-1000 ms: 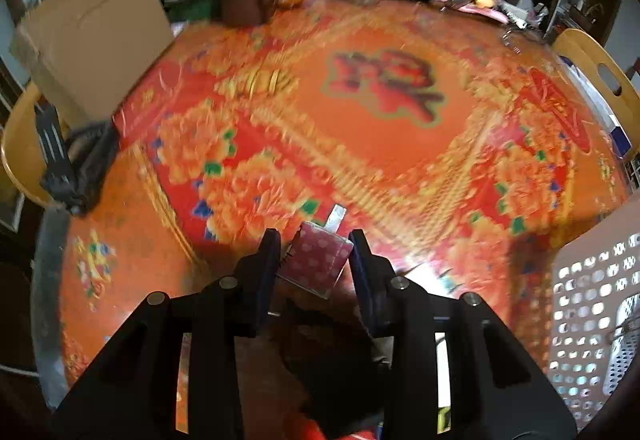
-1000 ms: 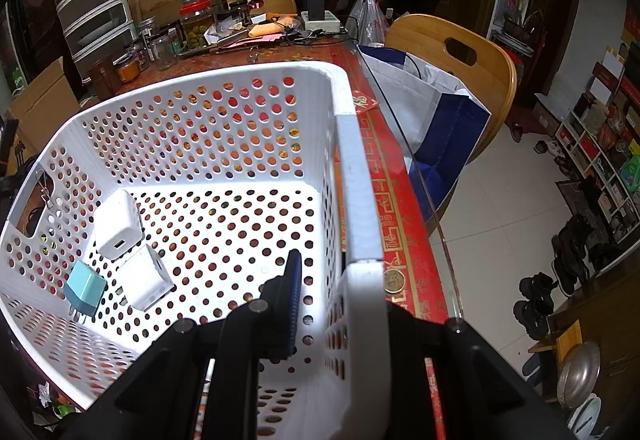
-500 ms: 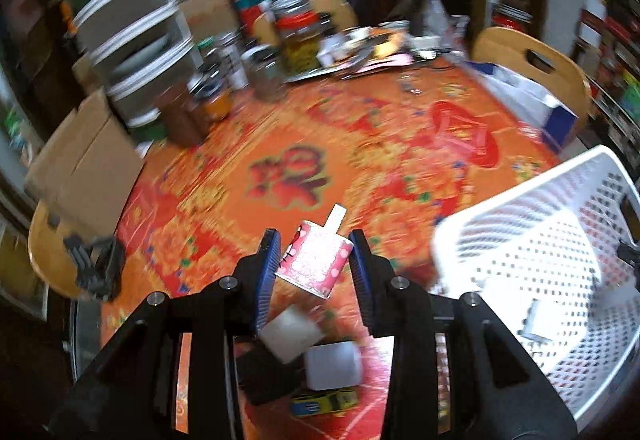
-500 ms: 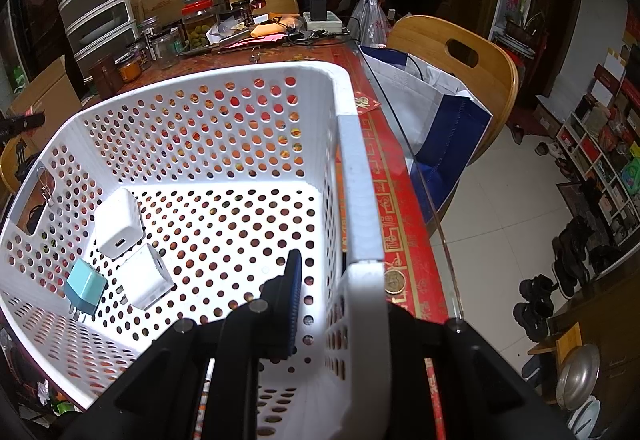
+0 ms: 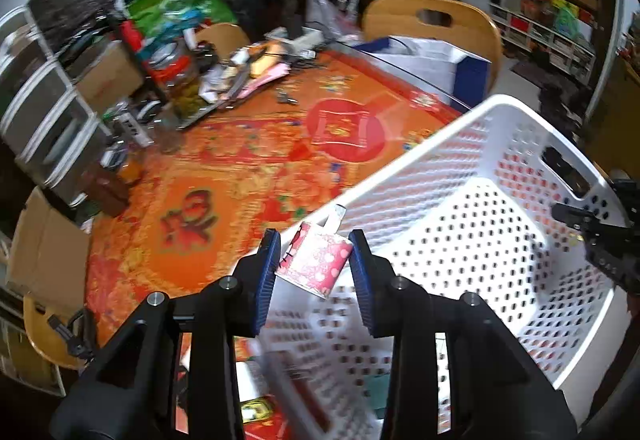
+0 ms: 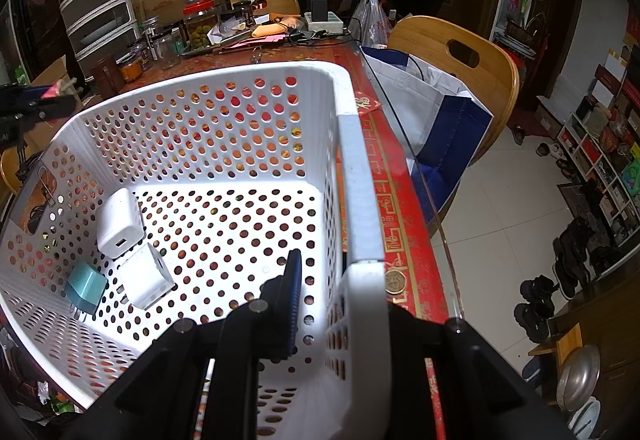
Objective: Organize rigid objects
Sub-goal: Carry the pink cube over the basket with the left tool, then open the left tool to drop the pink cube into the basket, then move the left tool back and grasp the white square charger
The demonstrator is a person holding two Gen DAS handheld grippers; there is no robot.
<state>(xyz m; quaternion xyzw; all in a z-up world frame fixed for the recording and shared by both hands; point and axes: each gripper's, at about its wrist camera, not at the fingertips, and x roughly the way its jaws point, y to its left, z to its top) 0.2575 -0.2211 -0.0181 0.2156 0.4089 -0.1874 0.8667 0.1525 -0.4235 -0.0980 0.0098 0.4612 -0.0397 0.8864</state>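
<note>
The pink patterned charger, clamped in the left gripper, hung over the white basket's near rim. The right gripper pinched the basket wall. Next, seemingly: advance inward, then release beside three chargers.

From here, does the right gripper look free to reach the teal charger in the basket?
Probably not: the right gripper is clamped on the basket wall, and the teal charger lies across the floor.
</note>
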